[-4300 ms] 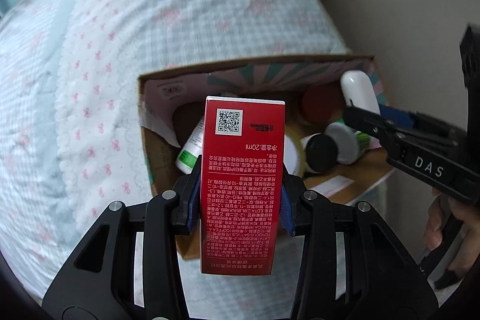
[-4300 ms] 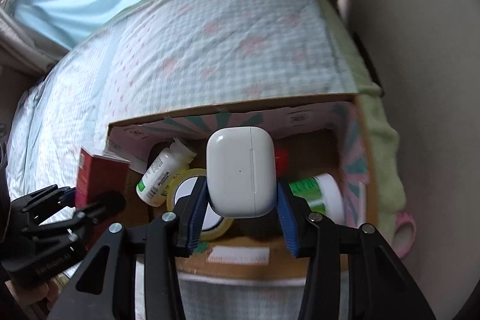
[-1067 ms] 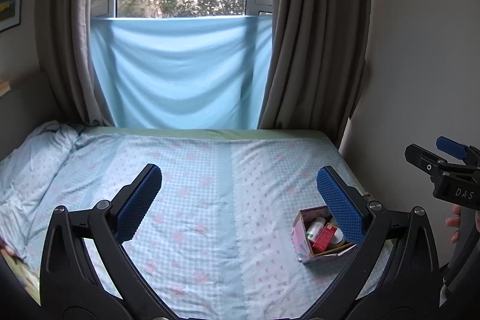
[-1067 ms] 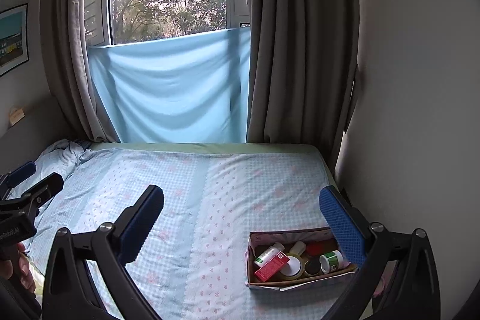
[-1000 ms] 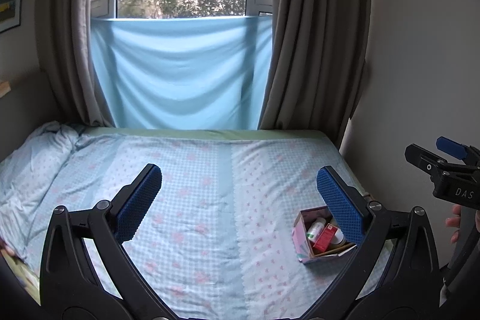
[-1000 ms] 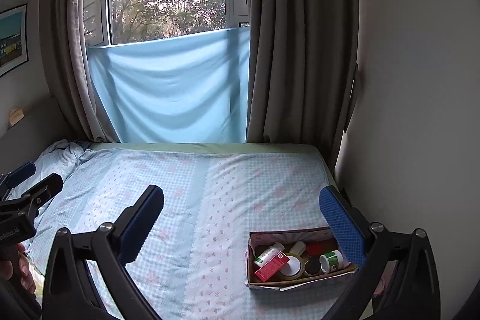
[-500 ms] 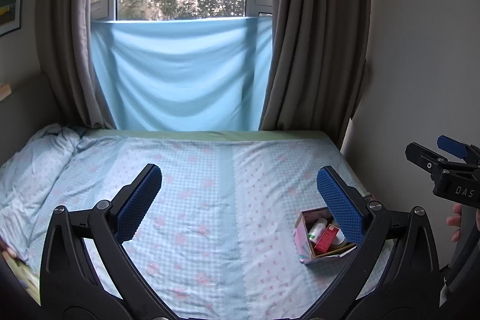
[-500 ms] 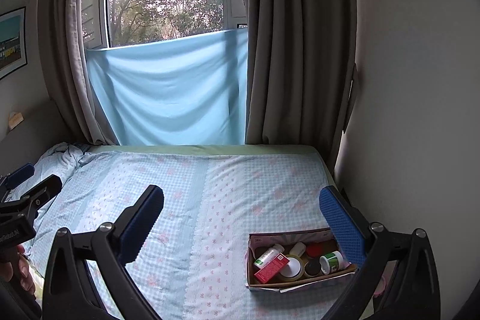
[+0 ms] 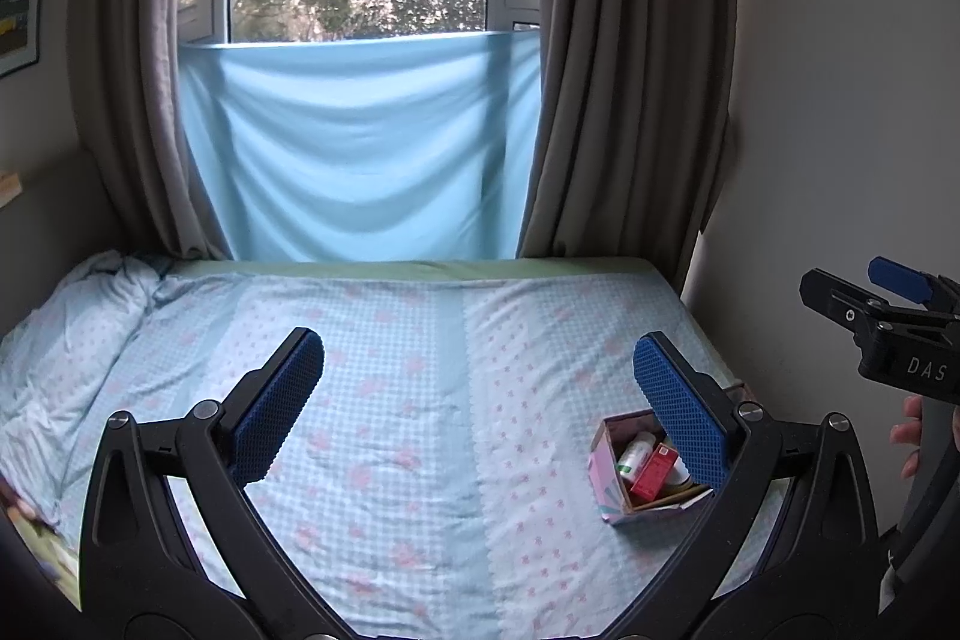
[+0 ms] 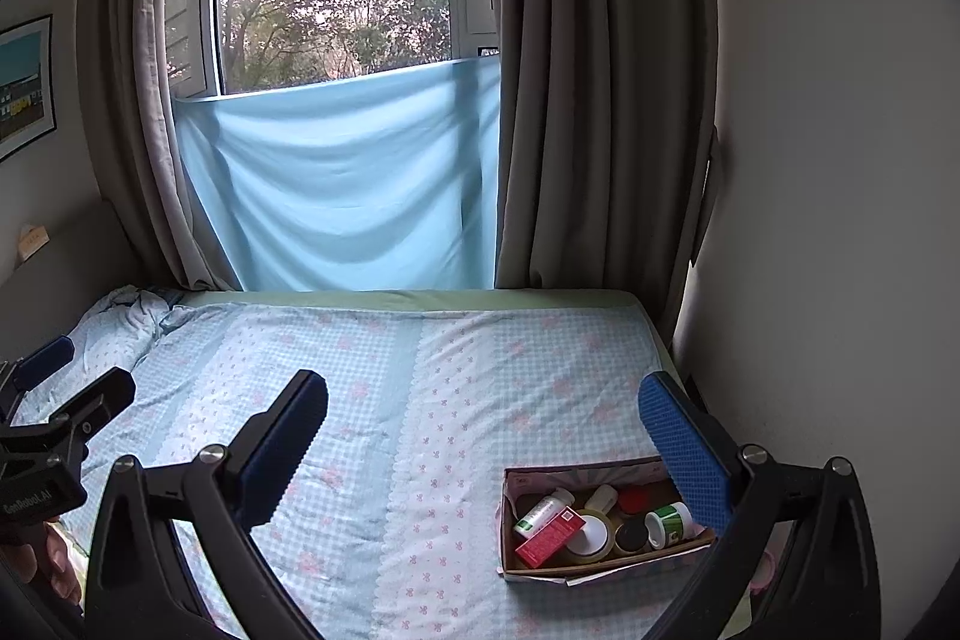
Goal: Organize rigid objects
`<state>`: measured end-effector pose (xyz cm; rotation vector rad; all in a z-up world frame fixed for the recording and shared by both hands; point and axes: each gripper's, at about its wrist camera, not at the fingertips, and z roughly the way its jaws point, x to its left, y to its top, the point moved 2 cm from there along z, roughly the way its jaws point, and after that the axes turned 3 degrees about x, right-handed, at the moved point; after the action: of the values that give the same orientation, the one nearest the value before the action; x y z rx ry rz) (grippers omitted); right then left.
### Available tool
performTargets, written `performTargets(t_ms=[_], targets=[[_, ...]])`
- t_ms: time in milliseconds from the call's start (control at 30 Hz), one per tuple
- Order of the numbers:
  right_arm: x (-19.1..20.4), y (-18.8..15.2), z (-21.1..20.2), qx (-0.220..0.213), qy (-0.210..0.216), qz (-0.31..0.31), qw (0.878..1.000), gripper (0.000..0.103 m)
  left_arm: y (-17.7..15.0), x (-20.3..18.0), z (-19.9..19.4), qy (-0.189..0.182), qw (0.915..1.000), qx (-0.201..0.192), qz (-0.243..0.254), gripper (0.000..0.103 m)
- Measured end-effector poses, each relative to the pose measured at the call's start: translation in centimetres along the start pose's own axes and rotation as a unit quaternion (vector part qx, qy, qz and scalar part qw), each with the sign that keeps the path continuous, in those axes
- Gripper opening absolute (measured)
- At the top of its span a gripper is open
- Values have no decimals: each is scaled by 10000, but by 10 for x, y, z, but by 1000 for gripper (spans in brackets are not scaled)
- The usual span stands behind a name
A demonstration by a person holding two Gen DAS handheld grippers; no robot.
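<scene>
A small cardboard box point(image 10: 540, 568) lies on the bed at the right, near the wall. It holds a red carton point(image 10: 549, 529), a white bottle with a green label point(image 10: 543, 507), a tape roll point(image 10: 591, 535), a green-labelled jar point(image 10: 669, 520) and other small containers. The box also shows in the left wrist view point(image 9: 609, 484), partly behind my left finger. My left gripper point(image 9: 480, 400) is wide open and empty, held high and back from the bed. My right gripper point(image 10: 483, 436) is wide open and empty, above and before the box.
The bed point(image 10: 390, 400) has a pale blue checked sheet with pink bows. A crumpled duvet point(image 10: 120, 322) lies at the far left. A wall point(image 10: 840, 220) runs along the right. Curtains and a blue cloth point(image 10: 342, 184) hang behind the bed.
Since 4.3 s ago both grippers let go of the red carton and the white case and pulled far back. Over the last second both views tilted up slightly.
</scene>
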<state>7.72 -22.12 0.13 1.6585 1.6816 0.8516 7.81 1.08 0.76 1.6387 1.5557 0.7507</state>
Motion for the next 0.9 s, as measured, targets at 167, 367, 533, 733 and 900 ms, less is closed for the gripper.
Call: performTargets(t_ms=[167,367,533,733,900], targets=[[2,2,2,-25,24,-2,10000,103,0,0,0,-7,10000,2,-25,103],[3,3,2,-32,20,-4,10000,103,0,0,1,2,10000,-6,-50,103],[3,3,2,-37,20,-6,10000,103,1,1,1,26,10000,-17,-65,103],[5,9,4,-62,25,-15,10000,103,2,3,-1,311,9993,-203,-75,103],[5,11,6,-66,26,-9,10000,103,4,10,-3,221,9989,-335,-236,103]])
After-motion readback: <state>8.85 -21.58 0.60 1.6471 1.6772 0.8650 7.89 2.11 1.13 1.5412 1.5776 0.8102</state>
